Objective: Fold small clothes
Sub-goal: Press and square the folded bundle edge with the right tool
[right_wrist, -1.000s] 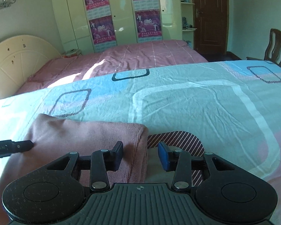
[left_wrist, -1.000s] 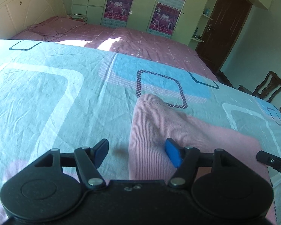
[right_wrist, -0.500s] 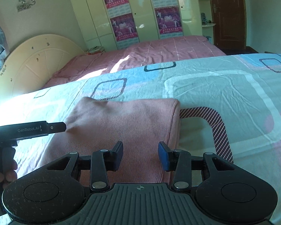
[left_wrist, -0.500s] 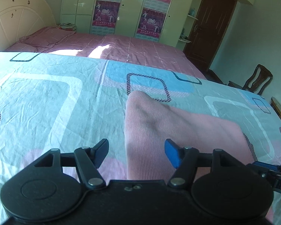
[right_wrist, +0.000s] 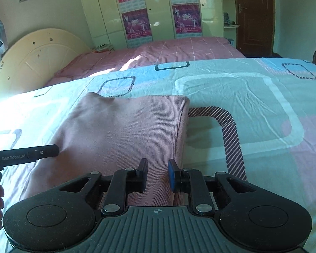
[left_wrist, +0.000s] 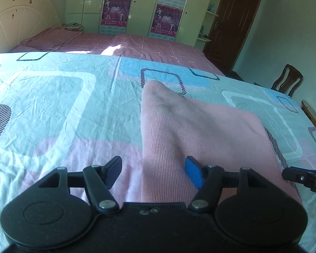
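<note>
A pink ribbed garment (left_wrist: 196,130) lies folded flat on the patterned bedsheet; it also shows in the right wrist view (right_wrist: 124,130). My left gripper (left_wrist: 153,171) is open and empty, above the garment's near left edge. My right gripper (right_wrist: 158,174) is open with a narrower gap, empty, above the garment's near right part. The right gripper's tip (left_wrist: 301,178) shows at the right of the left wrist view. The left gripper's body (right_wrist: 25,155) shows at the left of the right wrist view.
The bedsheet (left_wrist: 52,105) is pale green with blue, white and pink shapes. A second bed with pink cover (right_wrist: 179,48) lies beyond. A wardrobe with posters (right_wrist: 158,10), a brown door (left_wrist: 231,21) and a wooden chair (left_wrist: 288,80) stand further off.
Both grippers have drawn back and up from the garment, so more of it shows. The jaws of both have stayed open.
</note>
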